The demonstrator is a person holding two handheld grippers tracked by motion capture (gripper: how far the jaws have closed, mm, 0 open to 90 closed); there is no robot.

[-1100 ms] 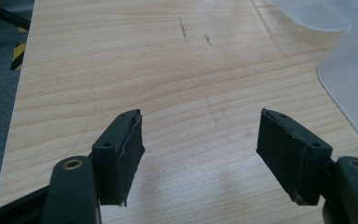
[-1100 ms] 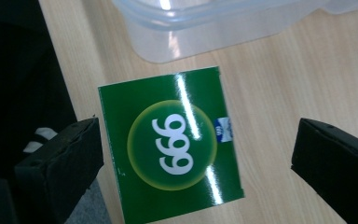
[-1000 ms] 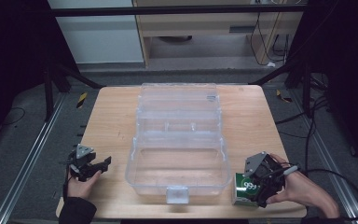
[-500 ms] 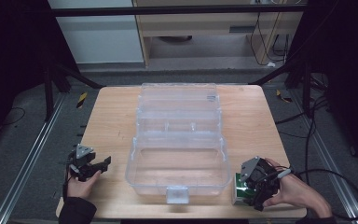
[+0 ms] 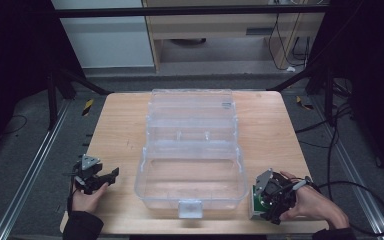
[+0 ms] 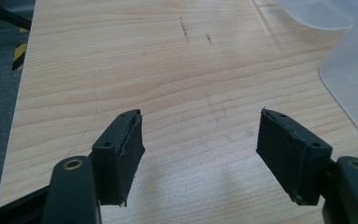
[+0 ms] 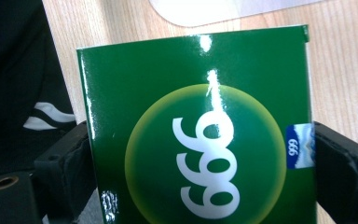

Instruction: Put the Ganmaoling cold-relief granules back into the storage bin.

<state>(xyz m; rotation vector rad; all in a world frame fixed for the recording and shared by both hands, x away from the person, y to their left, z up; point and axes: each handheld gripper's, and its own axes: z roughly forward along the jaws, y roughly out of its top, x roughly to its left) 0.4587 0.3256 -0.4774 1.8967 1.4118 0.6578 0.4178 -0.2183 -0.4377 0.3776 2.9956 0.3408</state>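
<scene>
A green box (image 7: 200, 140) with a white "999" in a yellow circle lies on the wooden table (image 5: 270, 135) at the front right, next to the clear plastic case (image 5: 141, 172). My right gripper (image 5: 260, 204) points down over the green box (image 5: 253, 205). Its jaws have just been closing, and both black pads (image 7: 340, 177) now press the box's two sides. At the table's front left, my left gripper (image 5: 111, 176) rests in a hand. In the left gripper view, the left gripper (image 6: 200, 149) is open over bare wood with nothing between the jaws.
The open clear case fills the table's middle, its lid (image 5: 190, 107) folded back toward the far edge and a latch (image 5: 190, 208) at the front. A corner of it (image 6: 354, 79) lies right of the left jaws. Dark frame rails flank the table.
My right gripper has sunk onto the green box and its jaws have closed in against the box's sides. The left gripper has stayed put.
</scene>
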